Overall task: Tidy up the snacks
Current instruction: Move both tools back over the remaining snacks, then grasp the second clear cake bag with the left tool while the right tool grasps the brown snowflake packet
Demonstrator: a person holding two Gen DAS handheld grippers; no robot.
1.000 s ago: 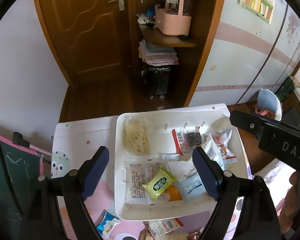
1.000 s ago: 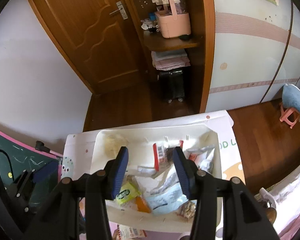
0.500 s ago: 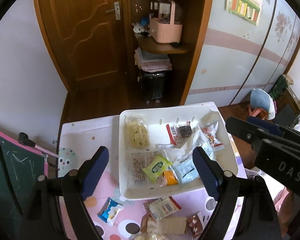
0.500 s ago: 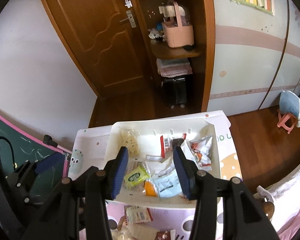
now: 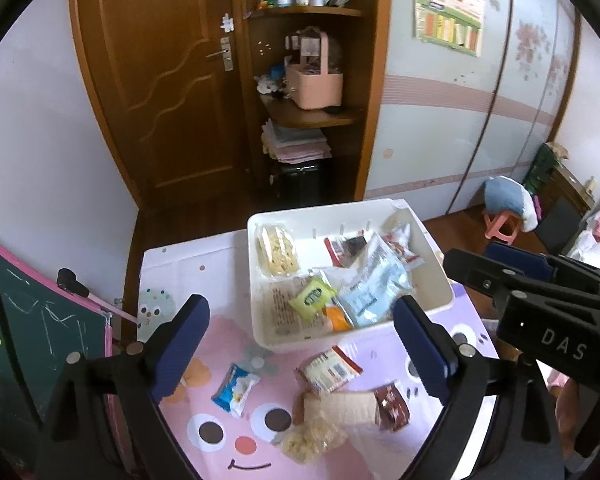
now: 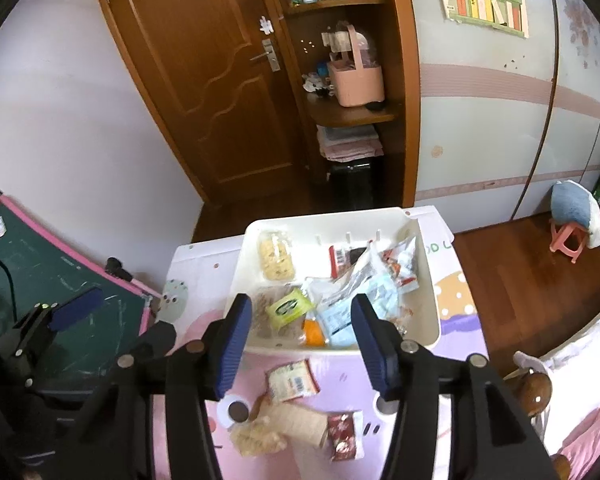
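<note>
A white bin (image 5: pixel 440 276) (image 6: pixel 430 280) on the pink cartoon table mat holds several snack packets, among them a green one (image 5: pixel 311 297) (image 6: pixel 287 307). Loose snacks lie on the mat in front of it: a blue-white packet (image 5: pixel 236 389), a red-edged noodle packet (image 5: pixel 329 370) (image 6: pixel 292 380), a beige wafer pack (image 5: pixel 340 404) (image 6: pixel 296 420), a clear bag of puffs (image 5: pixel 306 442) (image 6: pixel 256 438) and a dark red packet (image 5: pixel 392 406) (image 6: pixel 344 434). My left gripper (image 5: pixel 300 344) and right gripper (image 6: pixel 302 346) both hover high above the mat, open and empty.
A green chalkboard with pink frame (image 5: pixel 40 328) (image 6: pixel 52 276) leans at the table's left edge. Beyond the table stand a wooden door (image 5: pixel 160 80) and corner shelves with a pink basket (image 5: pixel 314 84). A small pink stool (image 6: pixel 570 242) stands on the floor at right.
Both grippers have risen and pulled back from the bin. The loose snacks on the mat in front of it have come into view.
</note>
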